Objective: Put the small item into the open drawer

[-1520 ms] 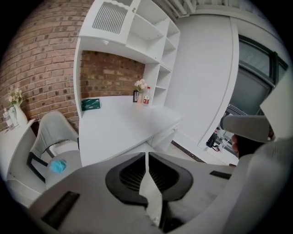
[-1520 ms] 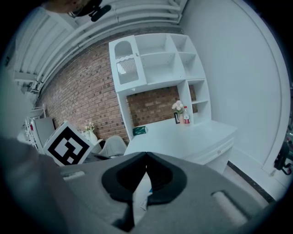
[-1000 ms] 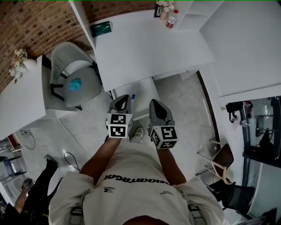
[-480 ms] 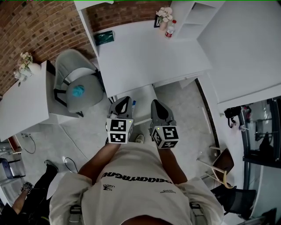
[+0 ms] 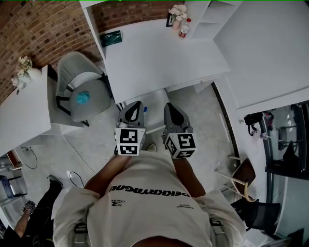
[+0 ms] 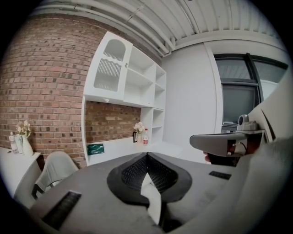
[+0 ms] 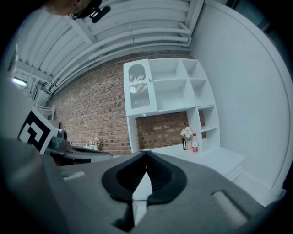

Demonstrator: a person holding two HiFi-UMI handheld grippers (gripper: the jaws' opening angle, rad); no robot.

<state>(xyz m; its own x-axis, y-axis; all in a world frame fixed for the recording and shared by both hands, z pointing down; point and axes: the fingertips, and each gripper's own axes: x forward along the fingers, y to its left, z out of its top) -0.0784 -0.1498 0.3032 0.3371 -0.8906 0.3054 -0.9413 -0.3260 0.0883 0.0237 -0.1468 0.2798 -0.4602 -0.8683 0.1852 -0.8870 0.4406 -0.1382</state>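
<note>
I hold both grippers side by side in front of my chest, pointing toward the white desk [image 5: 164, 58]. Under the desk's front edge a white drawer [image 5: 153, 102] stands pulled out, partly hidden by the grippers. A small blue item [image 5: 145, 109] shows beside the left gripper's tip, over the drawer; whether it lies inside I cannot tell. My left gripper [image 5: 134, 108] [image 6: 146, 155] is shut with nothing between its jaws. My right gripper [image 5: 170, 108] [image 7: 146, 153] is also shut and holds nothing. Neither touches the drawer.
On the desk's far side are a green box [image 5: 111, 37], a bottle [image 5: 183, 30] and flowers [image 5: 176, 10]. A grey chair [image 5: 82, 96] with a teal object stands left of the desk, beside another white table [image 5: 21, 113]. Another person [image 5: 29, 212] is at lower left and a chair [image 5: 244, 178] at lower right.
Both grippers have risen a little while staying shut and side by side. The head view has shifted slightly.
</note>
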